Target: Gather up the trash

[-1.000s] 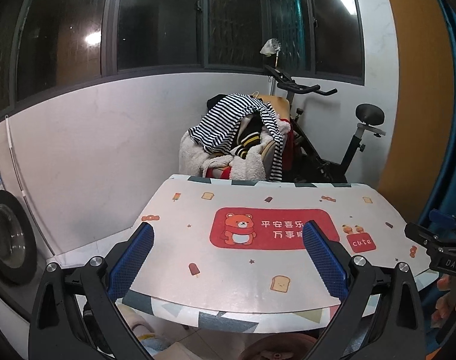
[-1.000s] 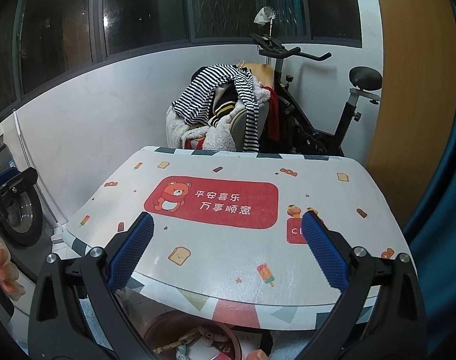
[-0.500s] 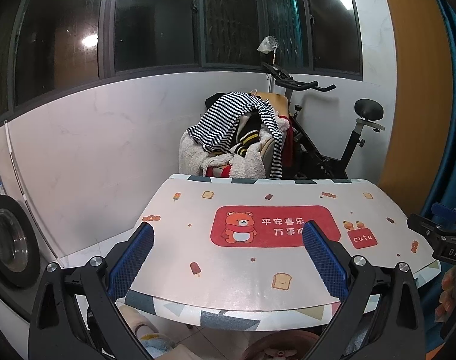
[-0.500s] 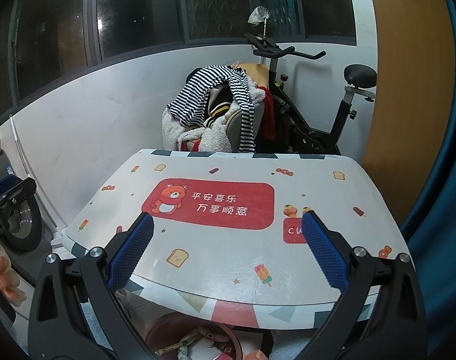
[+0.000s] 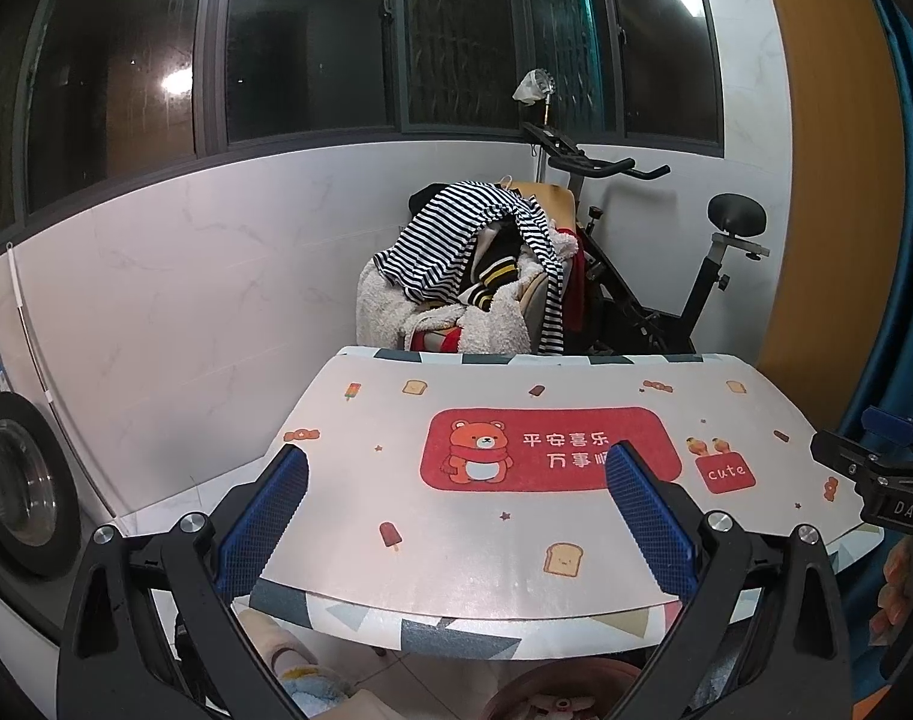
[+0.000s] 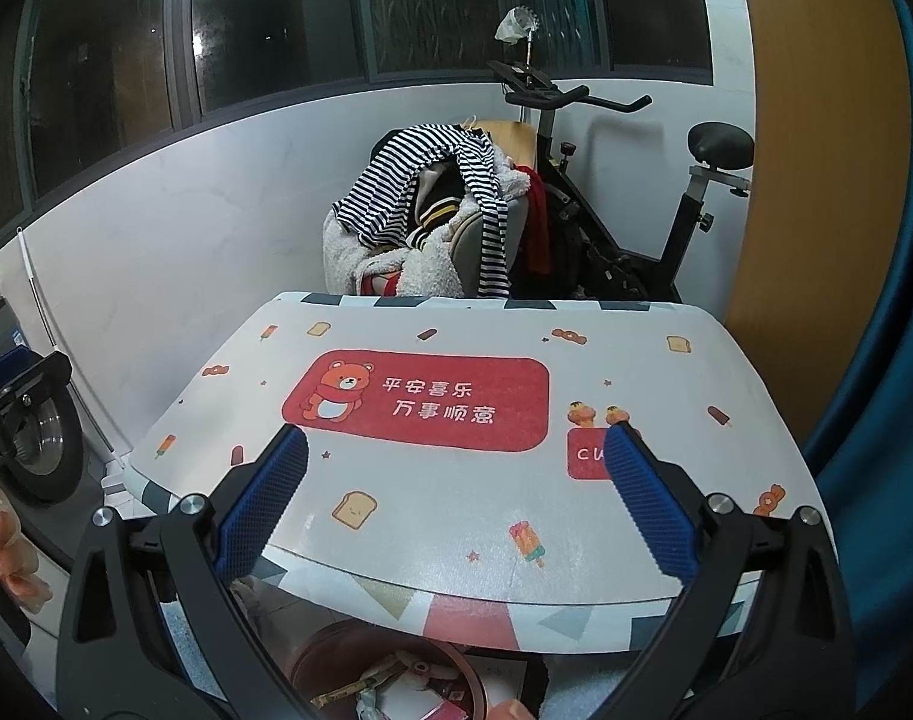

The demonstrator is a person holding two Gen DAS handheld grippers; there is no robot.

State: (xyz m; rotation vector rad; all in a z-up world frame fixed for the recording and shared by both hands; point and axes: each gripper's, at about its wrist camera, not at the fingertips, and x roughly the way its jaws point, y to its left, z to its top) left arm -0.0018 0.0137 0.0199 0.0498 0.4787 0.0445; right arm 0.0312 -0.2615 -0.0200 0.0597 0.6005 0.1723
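A table with a printed bear cloth point(image 5: 516, 516) point(image 6: 456, 480) stands in front of me; I see no loose trash on its top. A dark red bin point(image 6: 390, 672) sits on the floor under the table's near edge and holds wrappers and scraps; its rim also shows in the left wrist view point(image 5: 552, 690). My left gripper point(image 5: 456, 492) is open and empty, held above the table's near edge. My right gripper point(image 6: 456, 474) is open and empty, also above the near edge. The right gripper's body shows at the right of the left wrist view point(image 5: 876, 480).
A chair piled with striped and fleecy clothes point(image 5: 468, 276) stands behind the table. An exercise bike point(image 5: 666, 276) is at the back right. A washing machine point(image 5: 12, 480) is at the left. A blue curtain point(image 6: 876, 420) hangs at the right.
Both grippers have drawn back and risen slightly, so the table looks a little farther off. Both stay open and empty.
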